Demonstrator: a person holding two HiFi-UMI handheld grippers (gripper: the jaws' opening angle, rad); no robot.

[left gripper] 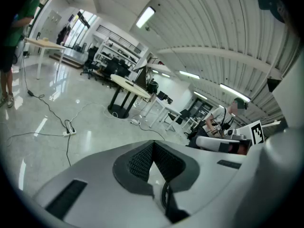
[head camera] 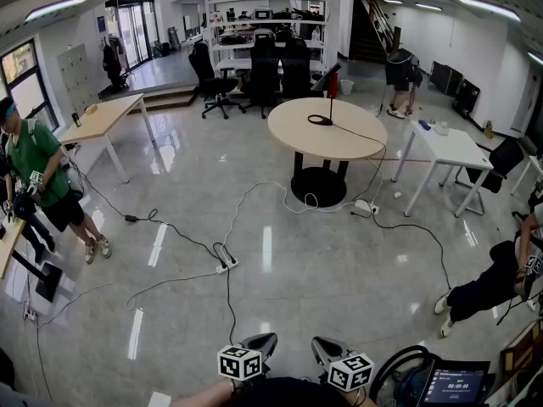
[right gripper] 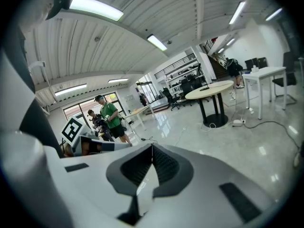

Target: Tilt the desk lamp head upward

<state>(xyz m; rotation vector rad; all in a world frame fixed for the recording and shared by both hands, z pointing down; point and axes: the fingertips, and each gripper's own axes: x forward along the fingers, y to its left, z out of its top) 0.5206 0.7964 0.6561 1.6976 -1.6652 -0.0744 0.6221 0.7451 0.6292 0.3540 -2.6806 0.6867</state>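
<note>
A black desk lamp with a thin stem and a slanted head stands on a round beige table, far across the room. Its cord runs off the table to the floor. In the left gripper view the lamp and table are small and distant. The right gripper view also has the table far off. My left gripper and right gripper sit close to my body at the bottom edge of the head view. Both are shut, fingertips together, with nothing between them.
Cables and a power strip trail over the glossy floor between me and the round table. A white table stands right, a wooden one left, office chairs behind. People are at left, right and back.
</note>
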